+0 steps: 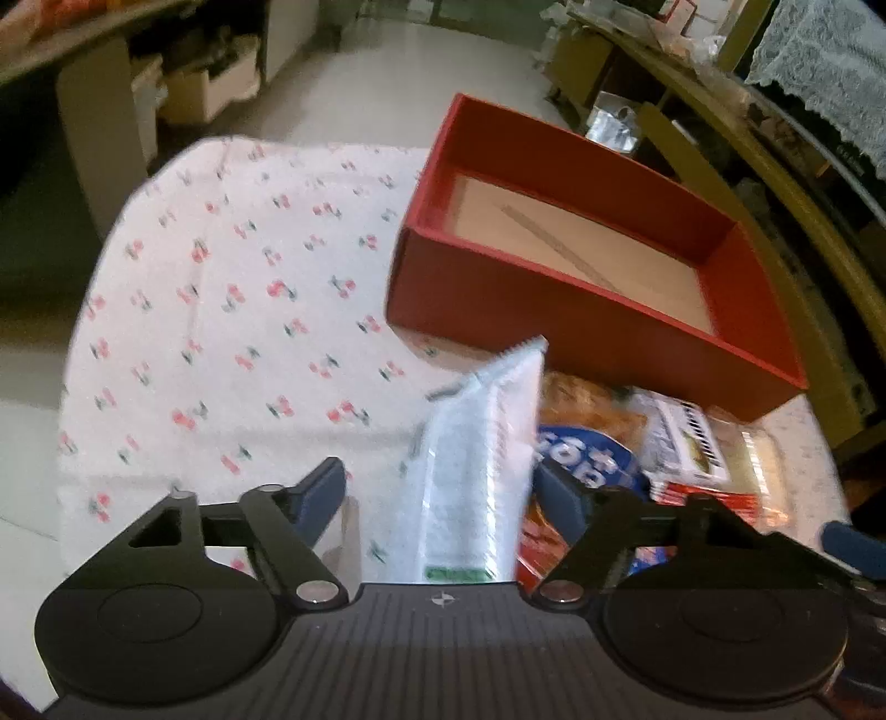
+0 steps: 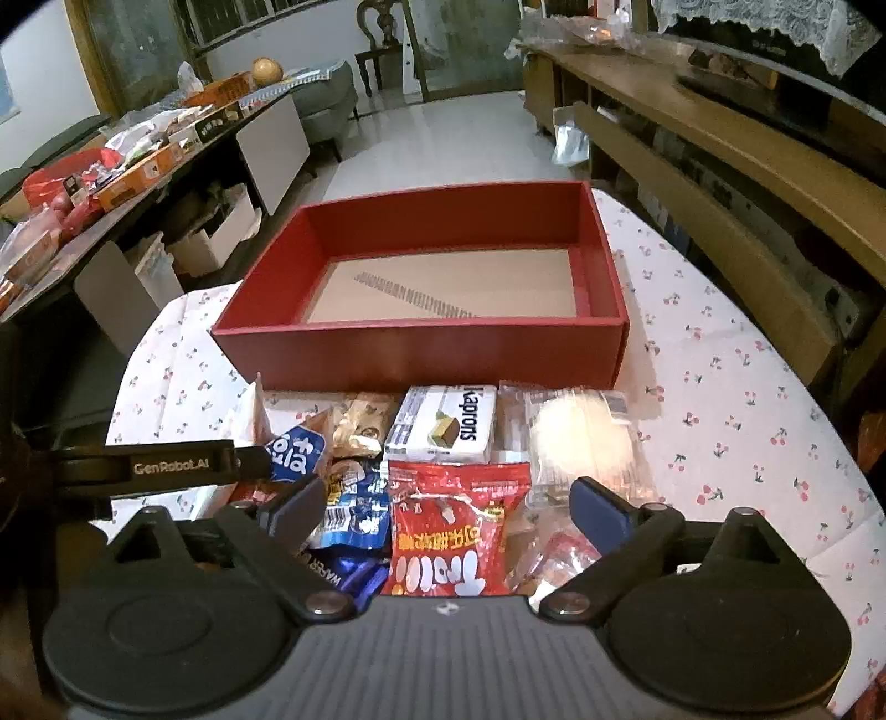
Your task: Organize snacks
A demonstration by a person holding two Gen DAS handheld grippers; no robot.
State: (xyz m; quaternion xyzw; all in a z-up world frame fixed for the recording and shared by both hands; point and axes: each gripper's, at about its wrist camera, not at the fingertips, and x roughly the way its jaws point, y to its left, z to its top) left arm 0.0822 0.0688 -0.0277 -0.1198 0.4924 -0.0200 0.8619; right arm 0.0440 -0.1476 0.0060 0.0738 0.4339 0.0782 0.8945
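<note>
An empty red box (image 2: 421,343) with a cardboard floor stands on the cherry-print tablecloth (image 2: 720,399); it also shows in the left wrist view (image 1: 554,327). A pile of snack packets lies in front of it: a red bag (image 2: 454,531), a white Kaprons box (image 2: 443,423), a blue packet (image 2: 299,446) and a clear pack (image 2: 581,437). My right gripper (image 2: 448,507) is open over the red bag. My left gripper (image 1: 440,490) is open, with a white packet (image 1: 476,471) standing up between its fingers; the left finger is clear of it.
A dark side table (image 2: 111,183) loaded with boxes stands to the left. A wooden shelf unit (image 2: 720,166) runs along the right. A chair (image 2: 382,50) stands at the far end of the tiled floor. My left gripper's body (image 2: 155,462) sits beside the pile.
</note>
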